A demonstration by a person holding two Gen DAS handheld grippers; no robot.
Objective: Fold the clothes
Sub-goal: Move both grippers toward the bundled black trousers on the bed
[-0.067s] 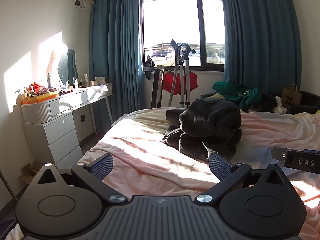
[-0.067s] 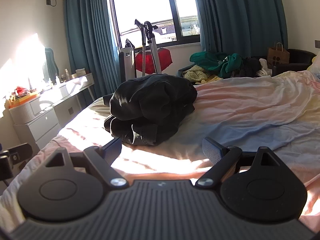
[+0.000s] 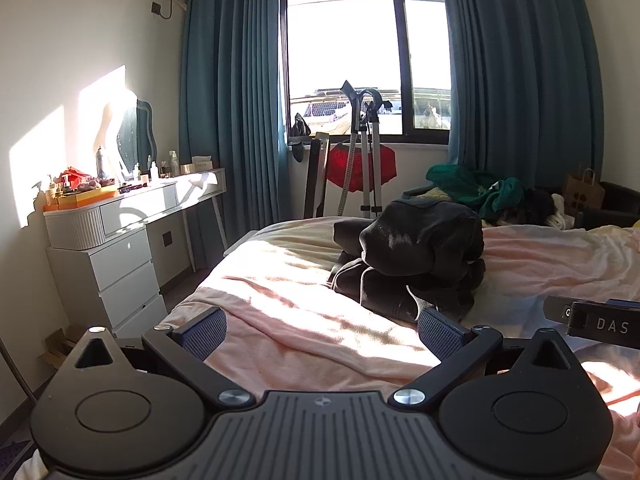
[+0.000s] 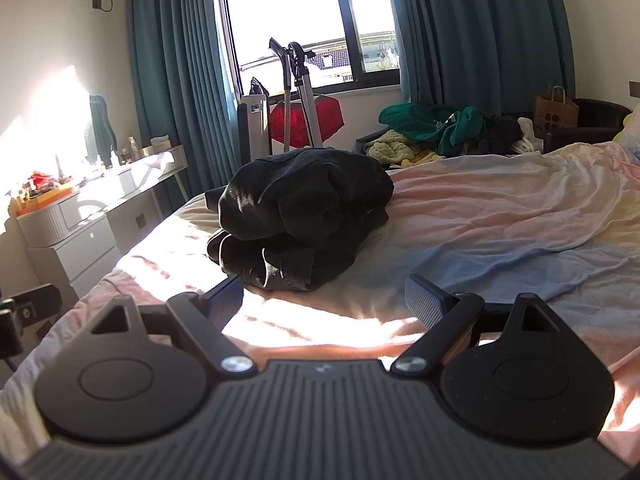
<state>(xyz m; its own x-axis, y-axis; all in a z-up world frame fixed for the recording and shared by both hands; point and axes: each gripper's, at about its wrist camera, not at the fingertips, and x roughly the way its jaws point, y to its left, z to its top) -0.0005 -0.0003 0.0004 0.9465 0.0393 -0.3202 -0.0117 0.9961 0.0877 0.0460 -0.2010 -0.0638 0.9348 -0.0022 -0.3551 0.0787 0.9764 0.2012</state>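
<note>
Resting on the sunlit pink bed [image 4: 460,216], dark folded clothes [image 4: 304,216] face both spread, empty hand-held grippers [image 3: 322,330] [image 4: 324,300].

My claws are matte black plastic with ribbed blue pads [image 3: 438,334] and shiny metal screws [image 4: 235,363]; the dark clothes [image 4: 304,208] are soft matte cloth on a wrinkly cotton-looking sheet [image 4: 500,216].

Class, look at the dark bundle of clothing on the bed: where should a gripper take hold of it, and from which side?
Grip the loose hem edge of the dark clothing bundle, low at its near end. Come in from the near side, low over the bed sheet: that thin edge faces both open grippers, while the rounded top looks too bulky to pinch.
</note>
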